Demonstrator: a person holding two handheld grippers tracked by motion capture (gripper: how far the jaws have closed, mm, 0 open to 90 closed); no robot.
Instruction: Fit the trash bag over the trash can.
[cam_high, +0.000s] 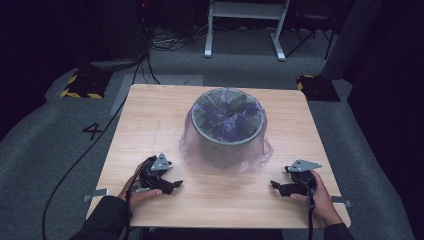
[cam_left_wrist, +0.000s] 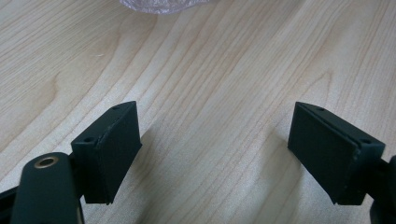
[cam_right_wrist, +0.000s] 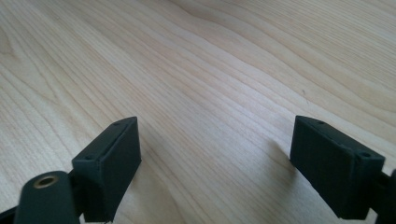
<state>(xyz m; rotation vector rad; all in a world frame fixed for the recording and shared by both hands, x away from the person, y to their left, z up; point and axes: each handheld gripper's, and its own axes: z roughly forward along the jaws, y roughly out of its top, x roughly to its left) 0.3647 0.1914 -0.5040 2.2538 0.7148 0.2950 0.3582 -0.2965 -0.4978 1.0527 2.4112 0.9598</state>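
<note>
A grey round bin (cam_high: 226, 131) lined with a thin purple plastic bag (cam_high: 250, 155) stands in the middle of the wooden table (cam_high: 150, 125); the bag drapes over its rim and down onto the wood. My left gripper (cam_high: 172, 186) rests low near the front left, pointing right, jaws wide apart with nothing between them (cam_left_wrist: 215, 154). The bag's edge (cam_left_wrist: 159, 4) lies beyond the jaws in the left gripper view. My right gripper (cam_high: 276, 187) sits near the front right, pointing left, open over bare wood (cam_right_wrist: 215, 158).
Cables (cam_high: 90, 150) trail over the grey floor to the left of the table. A white frame (cam_high: 245, 25) stands behind it. Yellow-black striped blocks (cam_high: 82, 85) lie at the back left and back right (cam_high: 315, 85). Metal brackets (cam_high: 97, 193) stick out at the front corners.
</note>
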